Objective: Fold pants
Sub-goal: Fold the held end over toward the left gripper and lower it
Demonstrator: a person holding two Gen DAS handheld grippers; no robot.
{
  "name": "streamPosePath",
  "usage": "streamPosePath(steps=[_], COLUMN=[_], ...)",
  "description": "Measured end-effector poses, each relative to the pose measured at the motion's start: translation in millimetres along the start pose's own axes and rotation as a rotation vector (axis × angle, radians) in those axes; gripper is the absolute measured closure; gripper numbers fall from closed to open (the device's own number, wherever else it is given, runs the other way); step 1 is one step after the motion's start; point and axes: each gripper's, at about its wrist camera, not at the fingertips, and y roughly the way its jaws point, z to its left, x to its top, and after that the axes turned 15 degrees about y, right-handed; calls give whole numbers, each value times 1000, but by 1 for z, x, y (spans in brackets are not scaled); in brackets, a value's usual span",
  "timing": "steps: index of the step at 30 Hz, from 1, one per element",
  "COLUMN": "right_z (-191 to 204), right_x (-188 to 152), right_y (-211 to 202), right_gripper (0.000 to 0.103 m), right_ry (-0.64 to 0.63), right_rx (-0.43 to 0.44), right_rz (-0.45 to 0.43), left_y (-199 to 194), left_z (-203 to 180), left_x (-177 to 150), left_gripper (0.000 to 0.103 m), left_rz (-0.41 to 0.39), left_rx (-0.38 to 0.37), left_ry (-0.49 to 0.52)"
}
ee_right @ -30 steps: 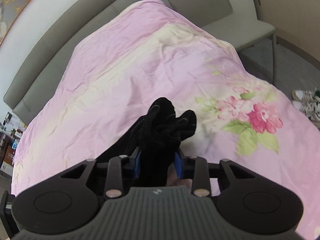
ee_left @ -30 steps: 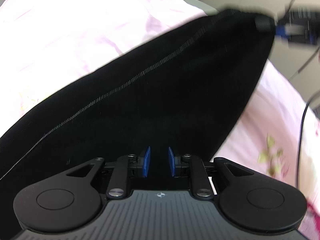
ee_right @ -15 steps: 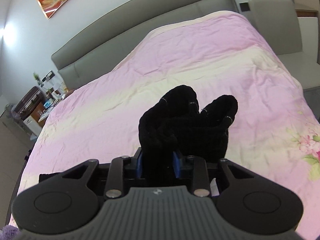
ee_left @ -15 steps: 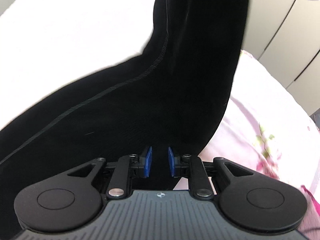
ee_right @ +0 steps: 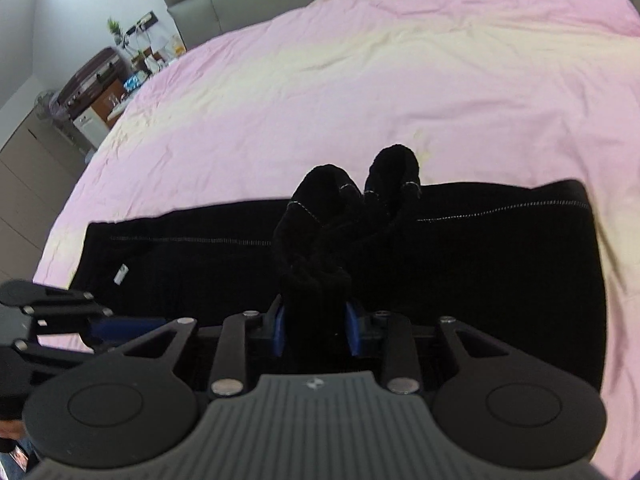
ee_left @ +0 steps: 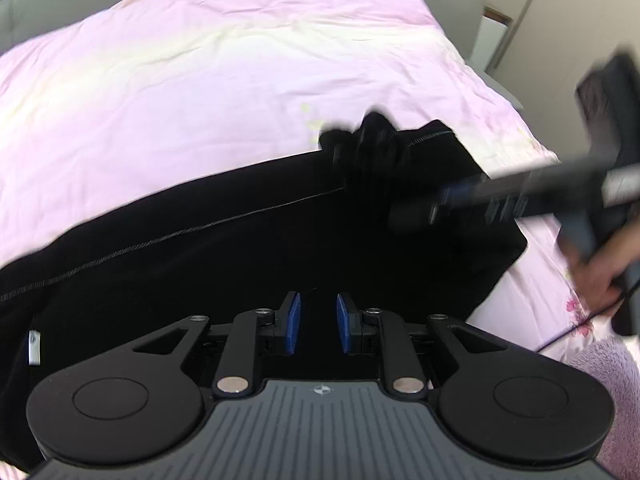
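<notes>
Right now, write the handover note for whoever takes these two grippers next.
Right gripper: shut on a bunched end of the black pants, carried over the rest of the garment.
Left gripper: its blue fingers stand a little apart over black fabric; whether they pinch it cannot be told.
Pants: stretched across the pink bedspread, white label at one end.
Done: the bunched end is brought over the rest of the pants.
Left: lay that end down, release, smooth, fold again.

Each tool (ee_left: 318,325) is black, ribbed grey at the base, with blue pads (ee_left: 294,322) and silver screws.
</notes>
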Motion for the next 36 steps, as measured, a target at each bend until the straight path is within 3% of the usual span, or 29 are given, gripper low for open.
streamPosePath(steps=[3, 5, 11, 15, 18, 23, 25, 26, 27, 29, 33, 36], right_z=[6, 7, 10, -15, -52, -102, -113, -116, -125, -131, -140, -141], right_x=[-17, -21, -21, -14, -7, -8, -13, -15, -17, -20, -12, -15], right_y=[33, 44, 21, -2, -15, -33, -34, -33, -37, -36, -39, -46], right_gripper=[75, 63, 47, 47, 48, 48, 48, 48, 48, 47, 47, 48], right_ry=[-45, -50, -121, -190, -174, -90, -87, -89, -93, -97, -112, -122], right_rx=[-34, -26, -18, -172, -277, -283, -282, -278, -270, -251, -225, -205], right_rz=[51, 90, 125, 85, 56, 41, 48, 49, 50, 49, 46, 38], left_y=[6, 6, 16, 44, 71, 112, 124, 129, 130, 120, 81, 51], left_z=[10, 10, 6, -10, -15, -8, -6, -7, -8, -14, -33, -35], left_x=[-6, -9, 13, 46, 66, 81, 82, 83, 83, 81, 87, 91], left_gripper=[81, 81, 79, 58, 41, 37, 39, 47, 64, 80, 86, 86], left_rz=[-21, -43, -121, -145, -145, -94, -64, -57, -59, -85, -161, -124], left_rx=[-26, -45, -95, -103, -66, -24, 8, -2, -16, 3, 1, 16], left_ry=[-43, -62, -106, -119, -124, -182, -197, -201, -204, -200, -137, -110])
